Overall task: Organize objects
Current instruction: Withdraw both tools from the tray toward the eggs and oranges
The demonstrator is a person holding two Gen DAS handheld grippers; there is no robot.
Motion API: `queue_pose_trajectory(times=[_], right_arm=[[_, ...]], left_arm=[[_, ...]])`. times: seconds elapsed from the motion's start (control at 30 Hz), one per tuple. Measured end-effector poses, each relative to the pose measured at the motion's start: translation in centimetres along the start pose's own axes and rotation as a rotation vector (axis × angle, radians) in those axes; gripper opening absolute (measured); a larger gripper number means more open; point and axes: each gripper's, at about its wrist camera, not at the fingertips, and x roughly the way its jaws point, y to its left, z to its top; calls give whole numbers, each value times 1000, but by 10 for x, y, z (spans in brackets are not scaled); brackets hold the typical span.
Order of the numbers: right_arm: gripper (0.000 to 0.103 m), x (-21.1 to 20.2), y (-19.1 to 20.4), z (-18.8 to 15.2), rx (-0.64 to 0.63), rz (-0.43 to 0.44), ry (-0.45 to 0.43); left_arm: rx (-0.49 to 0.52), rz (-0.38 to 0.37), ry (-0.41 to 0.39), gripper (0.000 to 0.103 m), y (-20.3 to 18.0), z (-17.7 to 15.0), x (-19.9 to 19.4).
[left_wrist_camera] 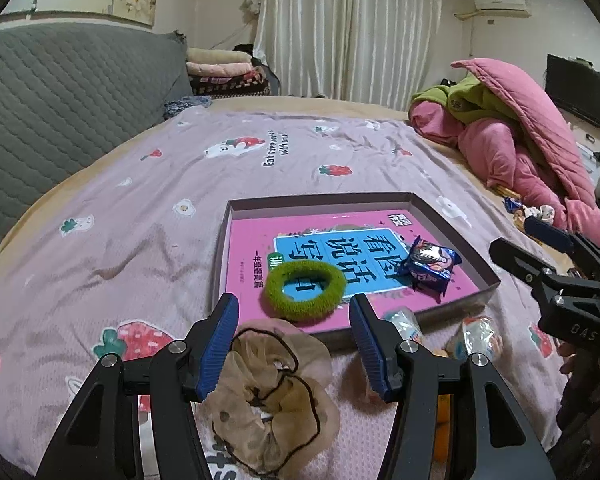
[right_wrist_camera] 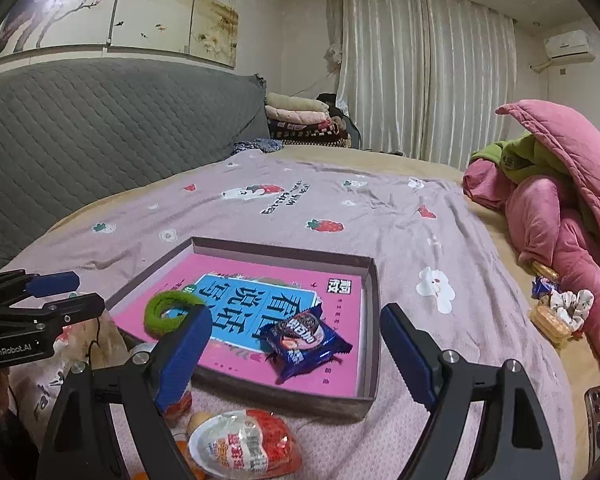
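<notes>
Bedroom with white curtains (right_wrist_camera: 420, 72) and a grey headboard (left_wrist_camera: 60, 92); I work over a bed (left_wrist_camera: 140, 208) covered by a lilac sheet with strawberry prints.

My left gripper (left_wrist_camera: 294, 340) hangs with its jaws wide apart and nothing pressed between them. Just under it, on the near edge of the bed, lies a beige scrunchie (left_wrist_camera: 274, 396) with a dark hair tie on top of it. The blue pads (left_wrist_camera: 220, 344) do not touch it, as far as I can see.

My right gripper (right_wrist_camera: 296, 356) is also wide and holds nothing. Below it, near me, lies a red and white snack pack (right_wrist_camera: 244, 442). A second small pack (left_wrist_camera: 478, 338) lies beside it, seen from the left camera.

Beyond both grippers stands a shallow box (right_wrist_camera: 374, 320) with low dark walls. Inside it a pink book (left_wrist_camera: 256, 240) lies flat and covers nearly the whole bottom. On the book rest a green scrunchie (left_wrist_camera: 306, 290) at the near left and a blue cookie pack (right_wrist_camera: 306, 338) at the right, apart from each other.

Farther right, pink quilts (right_wrist_camera: 560, 208) with something green are piled at the bed's edge. Near the pile lie some more small snacks and a white patterned scrunchie (right_wrist_camera: 568, 304). At the far left corner I see folded blankets (right_wrist_camera: 296, 114).
</notes>
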Motion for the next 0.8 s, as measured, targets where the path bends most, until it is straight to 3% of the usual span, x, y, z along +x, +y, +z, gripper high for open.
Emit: queue_pose_trajectory(times=[0.8], right_arm=[[86,-18,11,-45,-22,-9,90]], left_arm=[[45,-59,26,60,-22,-35,-20]])
